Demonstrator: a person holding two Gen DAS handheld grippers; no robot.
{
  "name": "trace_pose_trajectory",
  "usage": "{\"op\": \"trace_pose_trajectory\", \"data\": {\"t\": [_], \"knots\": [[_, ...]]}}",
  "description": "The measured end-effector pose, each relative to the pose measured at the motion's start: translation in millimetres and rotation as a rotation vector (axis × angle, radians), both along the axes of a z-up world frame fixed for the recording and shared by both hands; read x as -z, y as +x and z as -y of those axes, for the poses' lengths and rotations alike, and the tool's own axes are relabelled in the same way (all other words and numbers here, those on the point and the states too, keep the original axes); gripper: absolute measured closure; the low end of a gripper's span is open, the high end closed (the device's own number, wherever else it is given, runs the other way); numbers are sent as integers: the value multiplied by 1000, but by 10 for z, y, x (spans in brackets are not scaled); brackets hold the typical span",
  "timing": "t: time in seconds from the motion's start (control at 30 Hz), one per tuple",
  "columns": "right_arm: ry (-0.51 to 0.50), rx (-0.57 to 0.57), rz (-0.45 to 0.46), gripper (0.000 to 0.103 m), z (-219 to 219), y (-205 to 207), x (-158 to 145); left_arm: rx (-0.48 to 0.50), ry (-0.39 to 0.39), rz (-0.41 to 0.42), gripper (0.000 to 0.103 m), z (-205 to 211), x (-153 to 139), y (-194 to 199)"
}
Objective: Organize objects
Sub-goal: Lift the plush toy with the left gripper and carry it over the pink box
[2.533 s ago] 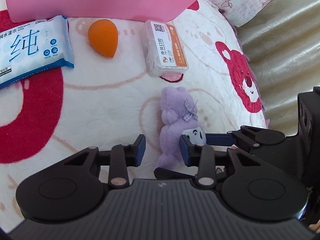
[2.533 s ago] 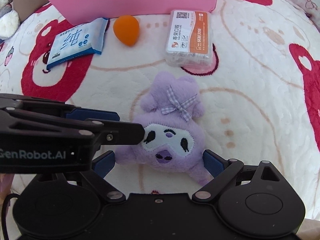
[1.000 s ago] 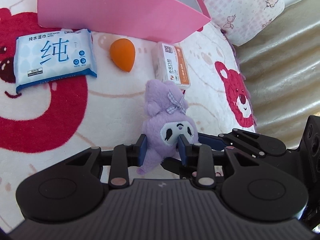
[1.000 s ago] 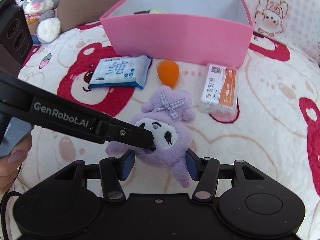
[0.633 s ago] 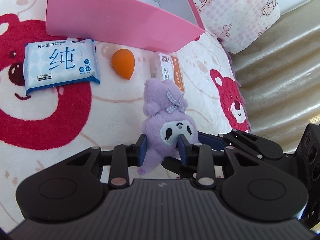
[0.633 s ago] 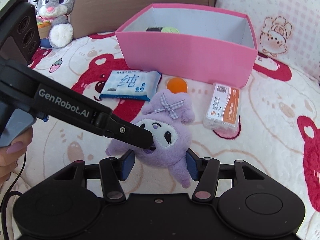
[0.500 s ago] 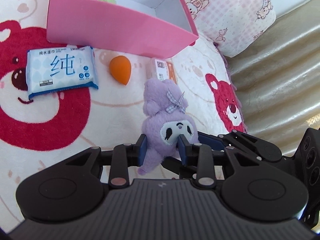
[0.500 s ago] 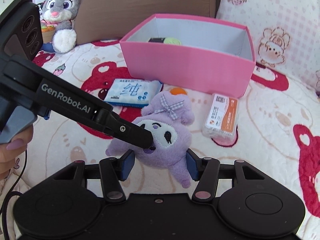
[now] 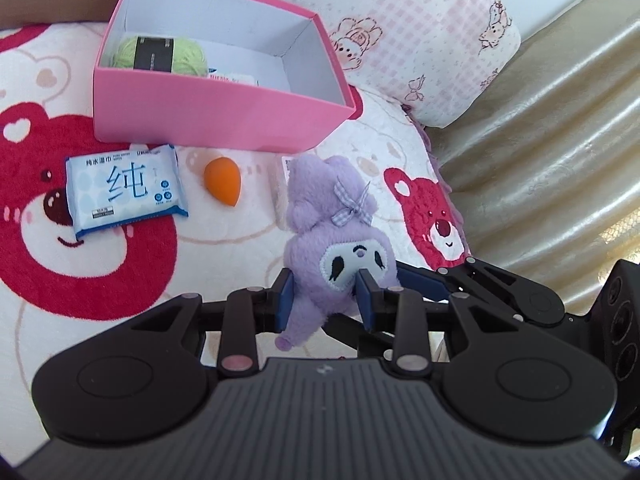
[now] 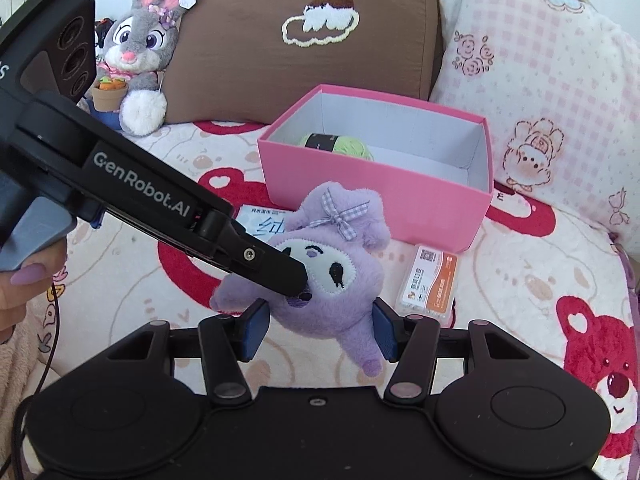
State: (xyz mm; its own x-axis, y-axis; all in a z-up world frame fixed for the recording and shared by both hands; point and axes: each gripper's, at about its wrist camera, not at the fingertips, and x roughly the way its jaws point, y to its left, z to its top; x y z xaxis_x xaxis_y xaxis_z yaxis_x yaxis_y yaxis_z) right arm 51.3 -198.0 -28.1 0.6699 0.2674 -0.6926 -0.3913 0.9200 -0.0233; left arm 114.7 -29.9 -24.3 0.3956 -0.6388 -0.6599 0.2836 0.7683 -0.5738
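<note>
Both the left gripper (image 9: 326, 294) and right gripper (image 10: 318, 330) apparently clamp the fluffy purple plush doll with a gingham bow (image 10: 332, 264), held aloft for carrying toward the open pink cardboard box (image 10: 360, 188) at twelve o'clock, already holding green yarn (image 9: 160, 54).

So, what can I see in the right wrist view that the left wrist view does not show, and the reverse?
Only the right wrist view shows the grey rabbit toy, the brown pillow and the floss box in full. Only the left wrist view shows the orange sponge and the beige curtain. Both show the purple plush held by the left gripper and right gripper, the pink box and the green yarn.
</note>
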Motion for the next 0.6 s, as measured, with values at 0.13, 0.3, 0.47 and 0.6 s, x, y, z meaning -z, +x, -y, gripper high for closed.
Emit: {"op": "trace_pose_trajectory", "data": {"t": [0.13, 0.3, 0.47, 0.6], "knots": [[-1, 3, 27, 43, -16, -22, -118, 3, 10, 24, 71, -8, -159, -13], [5, 6, 52, 43, -20, 13, -275, 18, 31, 46, 71, 2, -380, 35], [32, 8, 73, 43, -12, 93, -426, 20, 57, 70, 71, 8, -602, 104], [57, 4, 86, 43, -2, 163, -521, 18, 85, 85, 71, 14, -767, 170]]}}
